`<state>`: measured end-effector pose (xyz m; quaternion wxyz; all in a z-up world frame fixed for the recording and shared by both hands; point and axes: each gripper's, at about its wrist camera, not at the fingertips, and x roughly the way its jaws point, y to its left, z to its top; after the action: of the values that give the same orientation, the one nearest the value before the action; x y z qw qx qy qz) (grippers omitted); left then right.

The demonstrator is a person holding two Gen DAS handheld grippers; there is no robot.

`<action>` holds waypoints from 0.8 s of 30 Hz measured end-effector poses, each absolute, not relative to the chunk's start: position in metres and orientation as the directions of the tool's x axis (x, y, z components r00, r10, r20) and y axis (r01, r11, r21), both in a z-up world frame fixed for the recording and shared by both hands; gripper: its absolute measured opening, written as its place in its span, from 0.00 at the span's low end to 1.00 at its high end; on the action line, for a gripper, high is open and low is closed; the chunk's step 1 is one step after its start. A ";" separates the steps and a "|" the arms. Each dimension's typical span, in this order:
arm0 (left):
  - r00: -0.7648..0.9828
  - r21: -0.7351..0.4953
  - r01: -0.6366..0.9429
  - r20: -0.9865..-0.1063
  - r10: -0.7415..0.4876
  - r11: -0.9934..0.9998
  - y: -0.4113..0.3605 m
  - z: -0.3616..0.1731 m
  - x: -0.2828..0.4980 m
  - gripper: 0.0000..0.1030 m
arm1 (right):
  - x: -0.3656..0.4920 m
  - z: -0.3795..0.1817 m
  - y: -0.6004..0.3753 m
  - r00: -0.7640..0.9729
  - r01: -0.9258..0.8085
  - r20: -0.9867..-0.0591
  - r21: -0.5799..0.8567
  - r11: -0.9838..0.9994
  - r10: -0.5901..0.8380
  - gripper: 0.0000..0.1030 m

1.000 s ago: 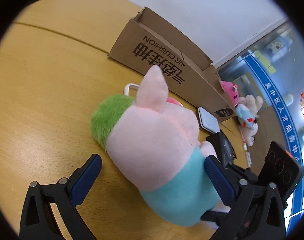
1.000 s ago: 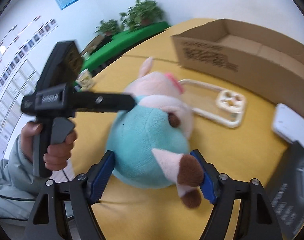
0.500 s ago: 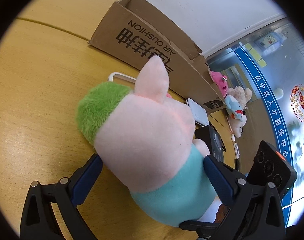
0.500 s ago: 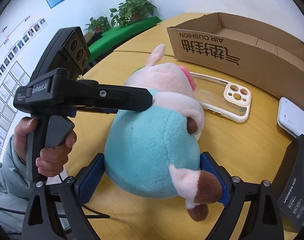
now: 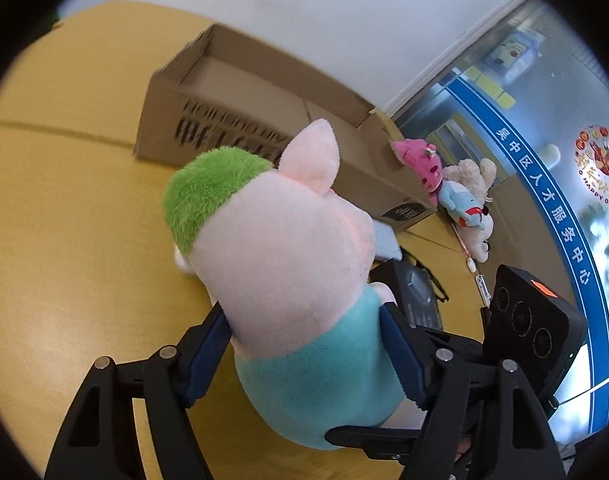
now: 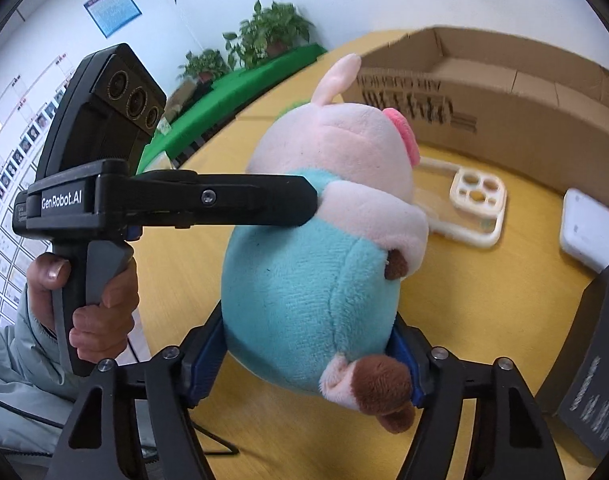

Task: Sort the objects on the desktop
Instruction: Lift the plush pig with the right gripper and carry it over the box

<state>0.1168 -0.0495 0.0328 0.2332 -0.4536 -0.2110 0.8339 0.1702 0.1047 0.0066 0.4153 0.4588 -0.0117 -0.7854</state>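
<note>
On the yellow wooden table point(image 5: 64, 240) stands the largest thing, an open cardboard box point(image 5: 264, 92), its printed long side facing both cameras and its inside showing bare brown board. Next in size is the plush pig point(image 5: 280, 256), with a pink head, a green tuft at the back, one pink ear pointing up and a teal body; it sits between the two grippers, in front of the box and apart from it. From the right wrist view the pig point(image 6: 324, 256) appears lifted and tilted, its brown-tipped foot hanging low over the table, though whether any part touches the wood cannot be told. The left gripper point(image 5: 304, 344) pinches the pig at the seam between pink head and teal body, blue pads pressed into the fabric on both sides. The right gripper point(image 6: 308, 356) pinches the lower teal body the same way, pads sunk into the plush. The left hand point(image 6: 92, 304) grips the black handle of its gripper, seen from the right wrist. A dark box point(image 6: 592, 368) stands at the right edge of the table. Beyond the pig lies a clear phone case point(image 6: 464, 208) with a cream rim, flat on the table, and just right of it a white flat device point(image 6: 588, 228). Past the cardboard box's far end lie small plush toys point(image 5: 456, 196), pink, cream and blue
</note>
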 end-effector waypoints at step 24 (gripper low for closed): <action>-0.730 -0.255 -0.488 -0.406 0.550 -0.835 -0.026 0.277 -0.048 0.70 | 0.018 0.246 0.110 -0.577 0.685 -0.464 0.173 -0.707 -0.672 0.66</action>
<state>-0.0479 -0.0261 0.2773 0.2797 -0.2385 -0.0655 0.9277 0.0179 0.1096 0.2455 0.3823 0.2558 0.0130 -0.8879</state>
